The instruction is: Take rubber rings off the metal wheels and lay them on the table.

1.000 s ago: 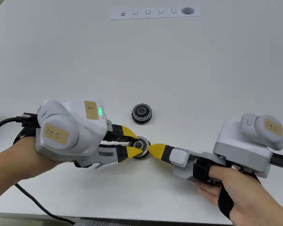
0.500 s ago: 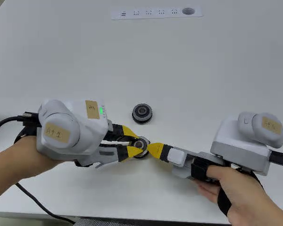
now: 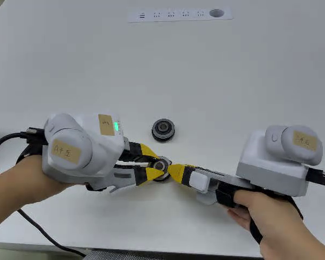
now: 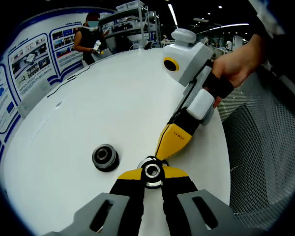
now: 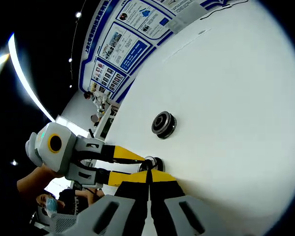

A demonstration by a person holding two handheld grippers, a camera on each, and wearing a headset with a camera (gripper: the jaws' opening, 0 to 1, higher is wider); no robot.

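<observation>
On the white tabletop (image 3: 233, 81), the left gripper (image 3: 156, 164) clamps its yellow jaws on a small metal wheel with a black rubber ring (image 3: 162, 166). The right gripper (image 3: 175, 171), jaws closed together, touches the wheel's rim. Beyond lie a second ringed wheel (image 3: 163, 130) and a white power strip (image 3: 179, 14). Both rings look still on, so the task seems barely begun. The handwriting on the paper labels (image 3: 104, 125) is unreadable.

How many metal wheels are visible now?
2. One metal wheel is clamped in the left gripper; the second wheel lies free on the table just beyond it. Nothing suggests hidden ones.
</observation>
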